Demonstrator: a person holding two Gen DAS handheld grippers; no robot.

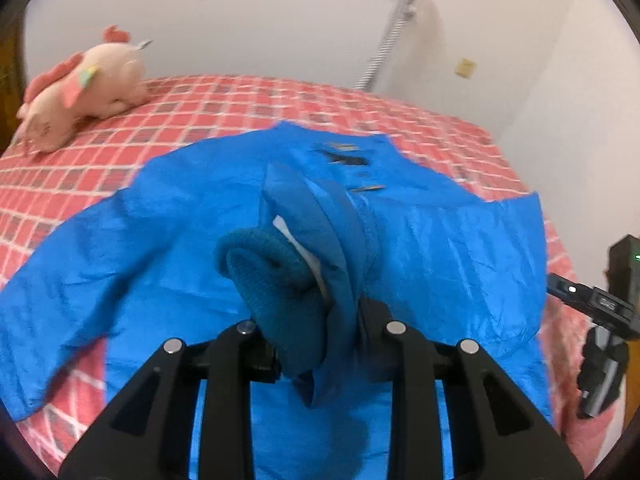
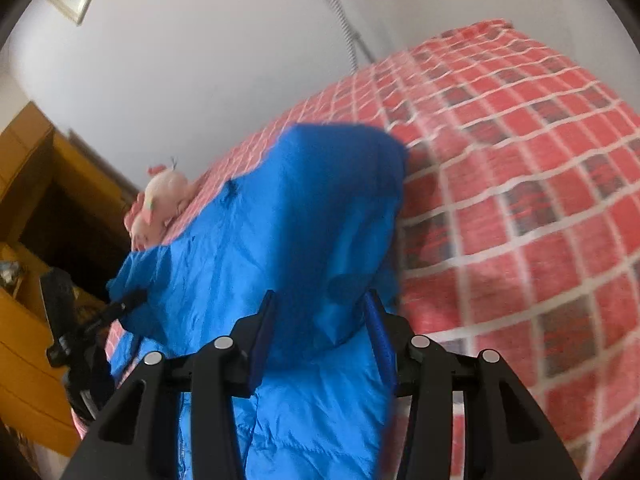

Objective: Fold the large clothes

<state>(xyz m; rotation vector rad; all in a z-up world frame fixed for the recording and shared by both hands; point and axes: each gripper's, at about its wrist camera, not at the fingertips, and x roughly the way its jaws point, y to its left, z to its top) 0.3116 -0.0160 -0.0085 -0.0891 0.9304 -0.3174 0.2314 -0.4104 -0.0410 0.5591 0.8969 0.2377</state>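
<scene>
Jacket [image 1: 168,216] on bed, cuff clamped in left gripper [image 1: 316,344], fold in right gripper [image 2: 320,340].

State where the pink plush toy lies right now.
The pink plush toy lies at the far left of the checked bedspread in the left wrist view, beyond the blue jacket.

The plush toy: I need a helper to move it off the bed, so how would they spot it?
Look at the bed with the red checked cover, where a blue jacket is spread out. At the far corner, near the white wall, lies the plush toy. It is pale pink with darker pink trim, the only soft toy there, and it lies clear of the jacket.
</scene>
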